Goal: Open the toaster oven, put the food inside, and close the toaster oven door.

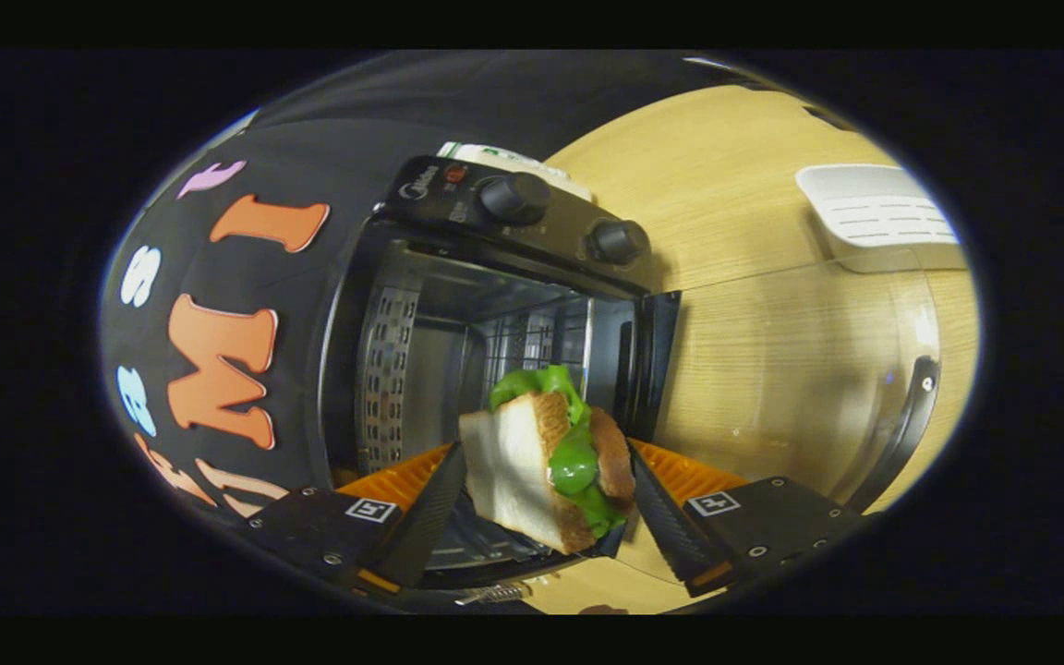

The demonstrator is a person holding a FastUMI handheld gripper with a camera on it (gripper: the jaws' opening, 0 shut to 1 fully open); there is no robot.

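My gripper [546, 454] is shut on a sandwich [513, 466] of white bread, green lettuce and a brown filling, with one finger pressing each side. The whole view is tilted. The sandwich hangs right at the mouth of the black toaster oven [458, 208], whose cavity [458, 360] stands open just beyond the fingers. Deep inside the cavity is a wire rack [532, 342]. The oven's glass door [791, 369] is swung fully open and lies flat over the wooden table, with its dark handle [906, 425] at the outer end.
Two black knobs [513, 197] [615, 242] sit on the oven's control panel. A white flat object [874, 208] lies on the wooden table [707, 175] beyond the open door. The booth's black cloth wall [218, 305] runs along the oven's other side.
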